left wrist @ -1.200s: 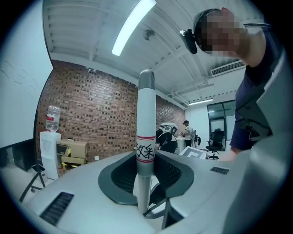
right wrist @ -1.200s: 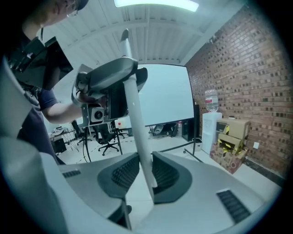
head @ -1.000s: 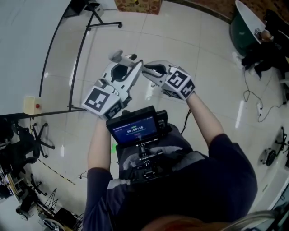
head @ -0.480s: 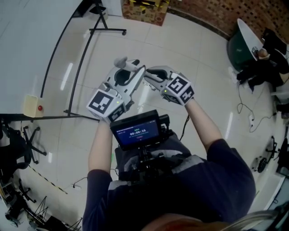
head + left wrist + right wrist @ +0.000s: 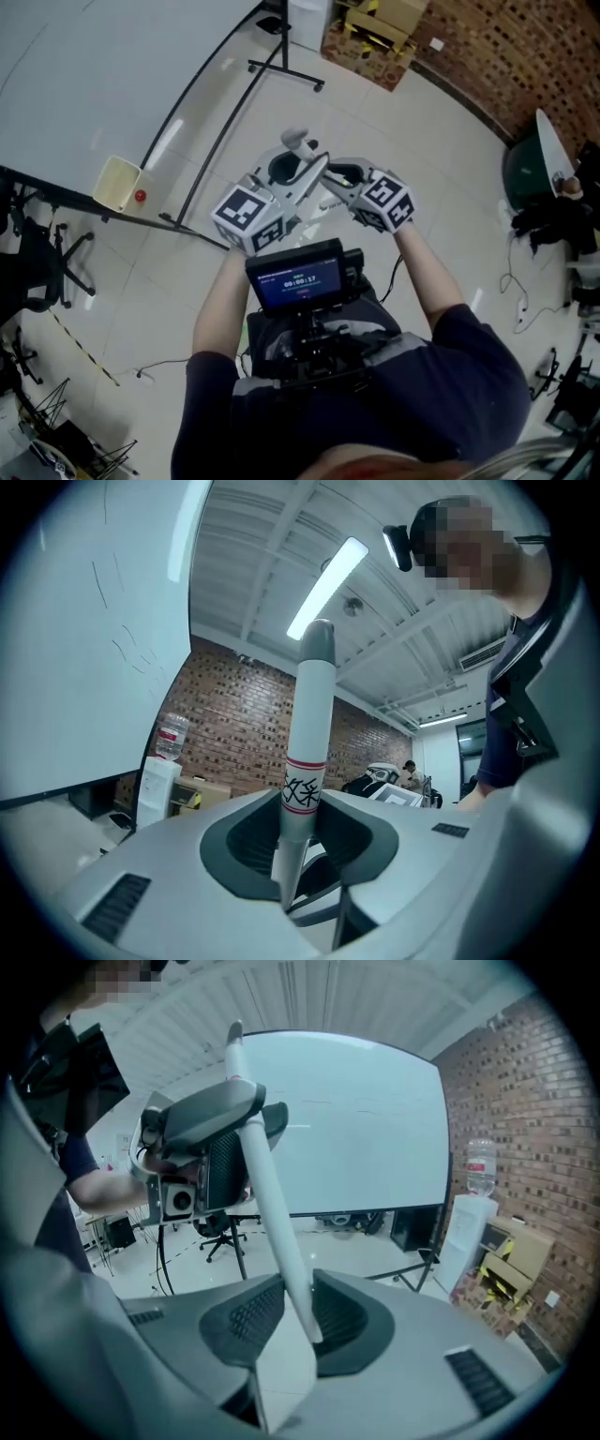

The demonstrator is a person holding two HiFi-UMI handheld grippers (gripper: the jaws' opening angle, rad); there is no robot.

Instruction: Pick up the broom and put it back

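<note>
Pickup looks done, my left claw [image 5: 298,850] and right claw [image 5: 302,1321] are both pinching the broom handle [image 5: 311,705] out at 12 o'clock, just gotta put it back somewhere.

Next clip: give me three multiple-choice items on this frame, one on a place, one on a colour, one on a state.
1. The cardboard boxes stand: A by the brick wall; B at the person's feet; C on a chair.
2. The handle is: A blue; B white; C black.
3. The right gripper is: A open, empty; B shut on a cloth; C shut on the handle.
Answers: A, they sit against the brick; B, white in both gripper views; C, its fingers clamp it.
</note>
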